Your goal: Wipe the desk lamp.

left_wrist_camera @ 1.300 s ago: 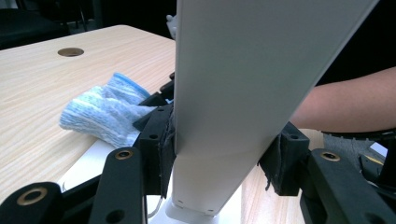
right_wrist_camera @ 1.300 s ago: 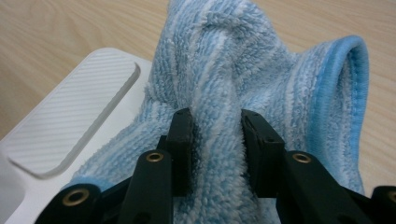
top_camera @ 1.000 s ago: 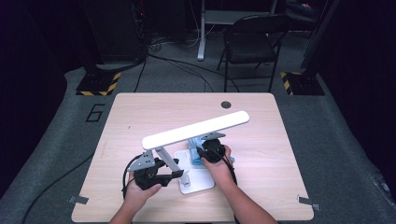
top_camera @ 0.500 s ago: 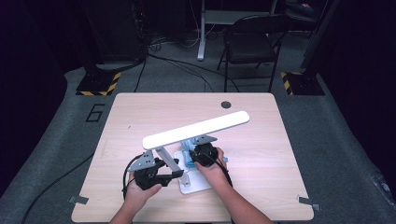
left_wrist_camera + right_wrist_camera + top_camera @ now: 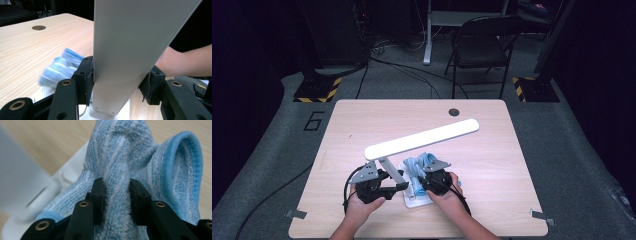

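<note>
A white desk lamp stands near the table's front edge, its long head [image 5: 422,139] slanting up to the right above its flat base [image 5: 418,200]. My left gripper [image 5: 388,183] is shut on the lamp's slanted arm [image 5: 122,62], its pads pressing both sides. A blue-and-white striped cloth [image 5: 418,166] lies bunched on the base. My right gripper [image 5: 428,181] is shut on a fold of that cloth [image 5: 117,177], which bulges up between and past the black fingers [image 5: 98,195]. In the left gripper view the cloth [image 5: 58,68] looks blurred beside the lamp's arm.
A round cable hole [image 5: 454,112] sits near the table's far edge. A black folding chair [image 5: 477,47] and cables lie on the floor beyond the table. Bare wood spreads to the left, right and back of the lamp.
My right gripper has slid left along the lamp's base with the cloth in it, closer to the lamp's arm. The left gripper and the lamp have kept still.
</note>
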Available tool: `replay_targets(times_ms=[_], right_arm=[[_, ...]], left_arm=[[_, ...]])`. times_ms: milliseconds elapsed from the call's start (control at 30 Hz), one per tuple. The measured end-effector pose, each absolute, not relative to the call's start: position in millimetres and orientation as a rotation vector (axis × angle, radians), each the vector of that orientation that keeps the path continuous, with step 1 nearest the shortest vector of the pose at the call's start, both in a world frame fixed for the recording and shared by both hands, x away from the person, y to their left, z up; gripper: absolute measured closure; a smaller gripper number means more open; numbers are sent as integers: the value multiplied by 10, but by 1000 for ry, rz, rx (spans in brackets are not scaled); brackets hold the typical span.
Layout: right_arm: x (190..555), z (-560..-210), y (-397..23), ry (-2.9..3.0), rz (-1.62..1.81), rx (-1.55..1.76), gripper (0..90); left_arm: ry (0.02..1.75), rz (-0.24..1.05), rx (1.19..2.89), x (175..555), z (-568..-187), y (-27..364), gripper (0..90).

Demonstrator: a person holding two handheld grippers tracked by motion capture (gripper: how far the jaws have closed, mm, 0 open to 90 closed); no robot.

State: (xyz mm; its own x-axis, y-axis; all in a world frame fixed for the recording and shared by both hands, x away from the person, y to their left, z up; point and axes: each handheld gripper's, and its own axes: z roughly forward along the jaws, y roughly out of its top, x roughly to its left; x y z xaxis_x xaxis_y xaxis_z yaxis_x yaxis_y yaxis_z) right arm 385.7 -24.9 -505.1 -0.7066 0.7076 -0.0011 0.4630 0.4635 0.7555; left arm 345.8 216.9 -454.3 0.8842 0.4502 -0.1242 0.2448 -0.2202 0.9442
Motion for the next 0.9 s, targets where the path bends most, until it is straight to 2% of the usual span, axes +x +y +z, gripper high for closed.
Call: replay_targets(times_ms=[200,433,633,900], right_arm=[[3550,-5036,-325,2441,1085,958,679],[3411,-5028,-376,2457,1090,956,679],[3532,-5035,-330,2450,1073,954,675],[3880,-5051,-187,2395,1061,967,670]], left_arm=[[528,200,1803,3457,-4546,2163,507],[519,193,1812,3462,-4542,2169,507],[517,192,1814,3465,-4538,2168,509],[513,196,1824,3464,-4533,2172,508]])
